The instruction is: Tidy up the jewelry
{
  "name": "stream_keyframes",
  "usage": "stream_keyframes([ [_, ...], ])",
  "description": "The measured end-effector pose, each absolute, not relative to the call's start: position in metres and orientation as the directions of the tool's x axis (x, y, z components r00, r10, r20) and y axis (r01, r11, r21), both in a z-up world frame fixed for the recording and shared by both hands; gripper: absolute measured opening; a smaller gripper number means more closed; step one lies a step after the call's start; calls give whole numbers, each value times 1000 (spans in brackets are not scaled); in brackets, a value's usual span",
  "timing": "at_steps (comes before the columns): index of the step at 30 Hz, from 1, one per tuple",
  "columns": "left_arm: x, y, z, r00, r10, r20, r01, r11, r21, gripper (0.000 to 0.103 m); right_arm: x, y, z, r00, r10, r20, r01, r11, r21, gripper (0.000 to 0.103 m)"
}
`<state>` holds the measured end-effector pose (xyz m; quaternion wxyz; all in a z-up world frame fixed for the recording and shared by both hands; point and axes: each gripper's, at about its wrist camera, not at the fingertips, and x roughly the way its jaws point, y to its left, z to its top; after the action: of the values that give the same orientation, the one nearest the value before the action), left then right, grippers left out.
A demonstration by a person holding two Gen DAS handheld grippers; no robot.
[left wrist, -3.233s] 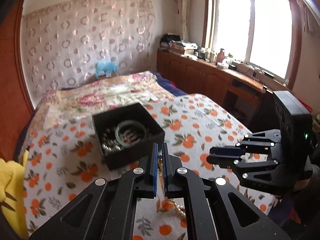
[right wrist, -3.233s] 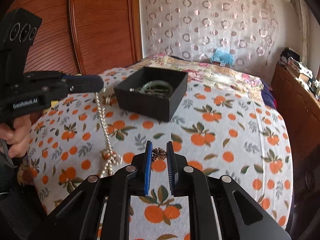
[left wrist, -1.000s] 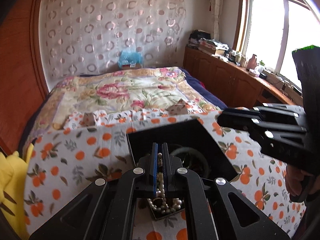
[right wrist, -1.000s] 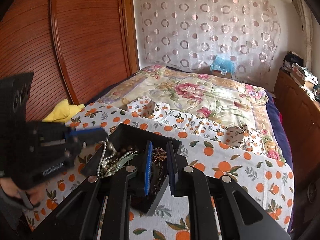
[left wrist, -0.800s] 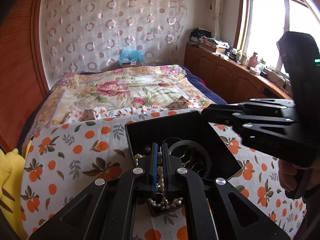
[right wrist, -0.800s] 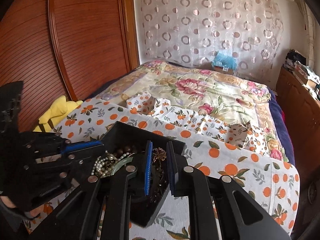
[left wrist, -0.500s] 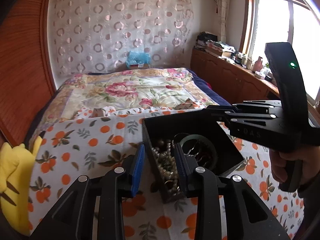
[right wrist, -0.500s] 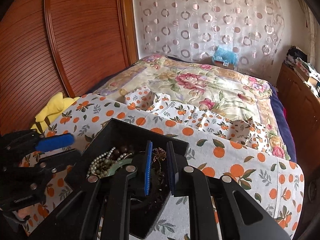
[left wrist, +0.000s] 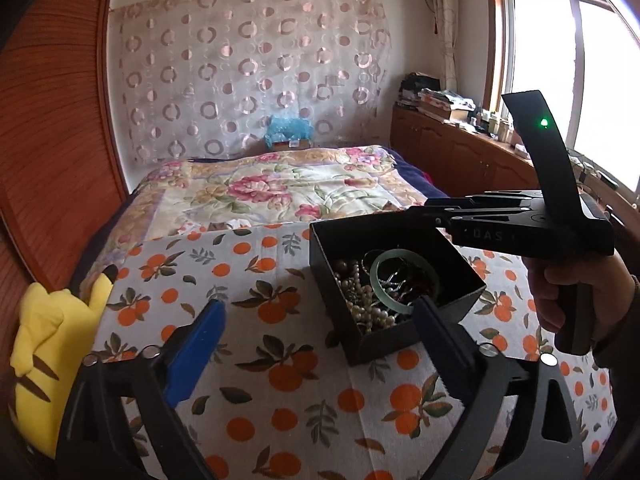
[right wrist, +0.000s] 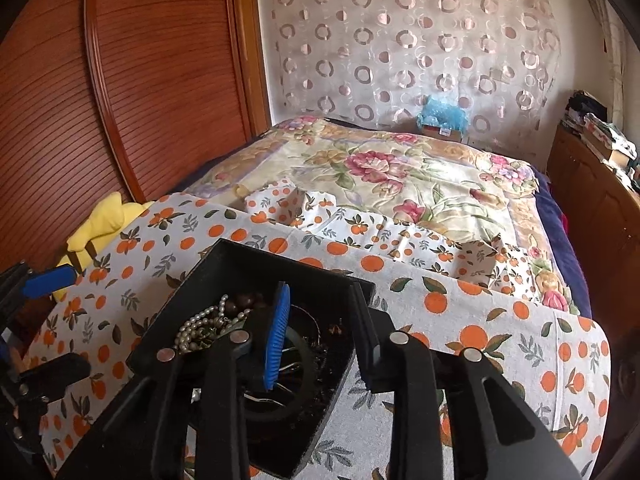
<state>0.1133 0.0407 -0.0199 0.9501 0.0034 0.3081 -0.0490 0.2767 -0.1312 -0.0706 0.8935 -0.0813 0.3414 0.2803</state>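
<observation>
A black open box (left wrist: pixel 404 342) stands on the orange-print cloth (left wrist: pixel 280 384) and holds a pearl necklace (left wrist: pixel 366 308), a green bangle (left wrist: pixel 376 280) and dark beads. My left gripper (left wrist: pixel 320 320) is wide open and empty, just in front of the box. My right gripper (right wrist: pixel 320 312) is open directly over the box (right wrist: pixel 256 260), above the small brooch (right wrist: pixel 336 326) lying inside. The pearls (right wrist: pixel 200 326) lie at the box's left side. The right gripper's body (left wrist: pixel 520 228) hangs over the box's far edge in the left wrist view.
A yellow plush toy (left wrist: pixel 48 344) lies at the cloth's left edge. A floral quilt (left wrist: pixel 272 192) covers the bed behind. A wooden wardrobe (right wrist: pixel 152 80) stands left and wooden cabinets (left wrist: pixel 460 160) run along the right under the window.
Both grippers carried jewelry over the box and opened. The pearl necklace dropped from the left gripper and the brooch from the right; both now lie in the box. The left gripper pulled back.
</observation>
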Motion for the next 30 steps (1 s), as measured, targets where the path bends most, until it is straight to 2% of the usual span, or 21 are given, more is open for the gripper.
stream_keyframes([
  [3, 108, 41, -19, 804, -83, -589, 86, 996, -23, 95, 267, -136, -69, 622, 443, -645, -548, 835, 45, 35],
  [5, 105, 42, -20, 802, -80, -592, 78, 997, -29, 95, 256, -141, -68, 640, 435, -633, -535, 844, 39, 51],
  [7, 102, 42, -19, 802, -75, -593, 67, 997, -35, 95, 242, -147, -66, 673, 418, -609, -510, 860, 26, 58],
  [10, 98, 39, -19, 803, -65, -592, 55, 998, -35, 95, 223, -154, -63, 698, 408, -589, -487, 873, 27, 74],
  [17, 88, 30, -10, 820, -66, -569, 49, 998, -45, 95, 183, -165, -53, 739, 400, -541, -462, 887, 24, 98],
  [19, 85, 27, -5, 825, -68, -561, 51, 998, -45, 95, 175, -169, -49, 746, 407, -528, -461, 887, 32, 100],
  [30, 66, 6, 18, 849, -72, -523, 68, 997, -28, 95, 131, -199, -32, 796, 399, -455, -420, 906, 58, 100],
])
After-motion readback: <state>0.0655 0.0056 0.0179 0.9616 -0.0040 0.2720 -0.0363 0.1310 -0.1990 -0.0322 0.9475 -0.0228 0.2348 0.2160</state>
